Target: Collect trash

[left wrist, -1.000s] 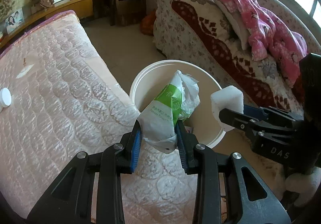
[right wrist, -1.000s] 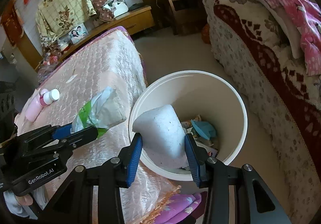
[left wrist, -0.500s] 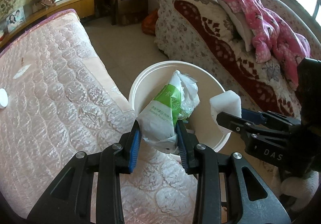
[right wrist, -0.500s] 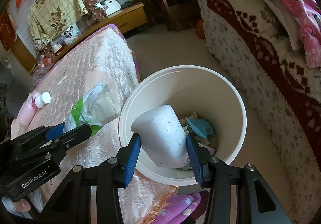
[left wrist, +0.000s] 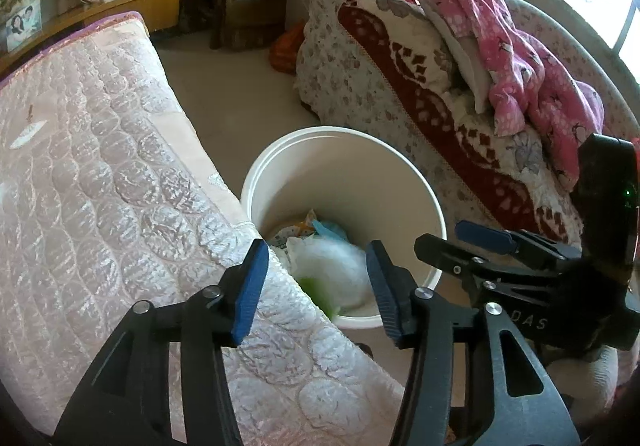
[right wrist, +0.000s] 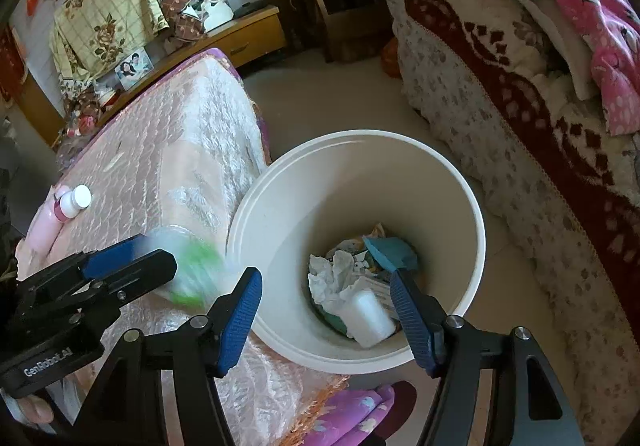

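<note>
Two grippers over one white bin (right wrist: 472,214), which stands on the floor between the mattress (left wrist: 100,174) and the sofa (left wrist: 400,86). Left gripper (left wrist: 316,282): jaws have just been opening, now apart, nothing clamped; the green-and-white wrapper (left wrist: 332,270) is loose between and below the pads, blurred, at the near rim of the bin. In the right view the same wrapper (right wrist: 188,270) is a green smear just ahead of the left gripper (right wrist: 132,266). Right gripper (right wrist: 324,310): jaws have just been opening too, now wide apart and empty; one white foam block (right wrist: 370,320) lies in the bottom of the bin, clear of both pads. Also in the bin: one crumpled tissue (right wrist: 332,274), one teal scrap (right wrist: 394,252), and some printed paper under them, count unclear. On the mattress: one pink bottle (right wrist: 64,206) with a white cap, lying on its side near the far corner. On the sofa: one pink spotted garment (left wrist: 520,58). Writing: "GenRobot.AI" on the left gripper body in the right view; "DAS" on the right gripper (left wrist: 480,246) body in the left view. Wrapper print not readable.
</note>
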The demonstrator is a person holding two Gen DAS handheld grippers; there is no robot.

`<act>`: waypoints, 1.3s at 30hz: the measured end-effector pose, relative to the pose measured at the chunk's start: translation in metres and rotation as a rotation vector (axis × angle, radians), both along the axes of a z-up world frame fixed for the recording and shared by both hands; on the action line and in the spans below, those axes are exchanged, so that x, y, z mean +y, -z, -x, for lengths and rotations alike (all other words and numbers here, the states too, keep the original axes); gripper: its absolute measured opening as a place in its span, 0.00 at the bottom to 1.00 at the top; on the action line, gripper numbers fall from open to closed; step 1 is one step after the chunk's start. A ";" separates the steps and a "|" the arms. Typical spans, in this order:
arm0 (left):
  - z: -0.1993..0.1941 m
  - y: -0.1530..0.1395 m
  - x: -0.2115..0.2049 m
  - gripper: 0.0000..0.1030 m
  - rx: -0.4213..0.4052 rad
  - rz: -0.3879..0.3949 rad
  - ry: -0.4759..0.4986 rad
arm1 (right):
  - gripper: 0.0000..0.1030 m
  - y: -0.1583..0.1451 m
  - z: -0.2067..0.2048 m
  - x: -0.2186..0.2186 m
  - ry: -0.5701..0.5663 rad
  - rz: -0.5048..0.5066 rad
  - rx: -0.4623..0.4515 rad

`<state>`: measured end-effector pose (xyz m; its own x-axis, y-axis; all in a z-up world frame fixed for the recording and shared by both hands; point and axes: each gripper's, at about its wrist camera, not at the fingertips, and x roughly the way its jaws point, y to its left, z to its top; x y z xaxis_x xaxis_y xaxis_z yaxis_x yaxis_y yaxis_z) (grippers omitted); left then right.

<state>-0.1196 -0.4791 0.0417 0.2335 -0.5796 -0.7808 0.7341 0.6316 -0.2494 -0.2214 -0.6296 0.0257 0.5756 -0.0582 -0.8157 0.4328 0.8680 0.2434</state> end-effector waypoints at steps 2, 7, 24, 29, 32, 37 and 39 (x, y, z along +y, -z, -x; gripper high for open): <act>0.002 -0.003 0.003 0.53 -0.020 0.001 -0.001 | 0.62 -0.003 0.002 0.002 0.001 0.003 -0.006; 0.010 -0.016 0.017 0.53 -0.085 0.004 -0.045 | 0.62 -0.017 0.012 0.011 0.012 0.040 -0.024; 0.050 -0.080 0.097 0.53 -0.259 0.085 -0.209 | 0.74 -0.102 0.058 0.089 0.101 0.280 -0.177; 0.063 -0.098 0.116 0.53 -0.319 0.113 -0.235 | 0.76 -0.121 0.071 0.103 0.126 0.288 -0.238; 0.070 -0.108 0.127 0.53 -0.352 0.122 -0.245 | 0.76 -0.131 0.076 0.112 0.126 0.295 -0.264; 0.080 -0.122 0.140 0.53 -0.387 0.142 -0.257 | 0.84 -0.146 0.082 0.128 0.118 0.334 -0.309; 0.084 -0.127 0.143 0.53 -0.398 0.150 -0.260 | 0.85 -0.150 0.084 0.133 0.112 0.347 -0.317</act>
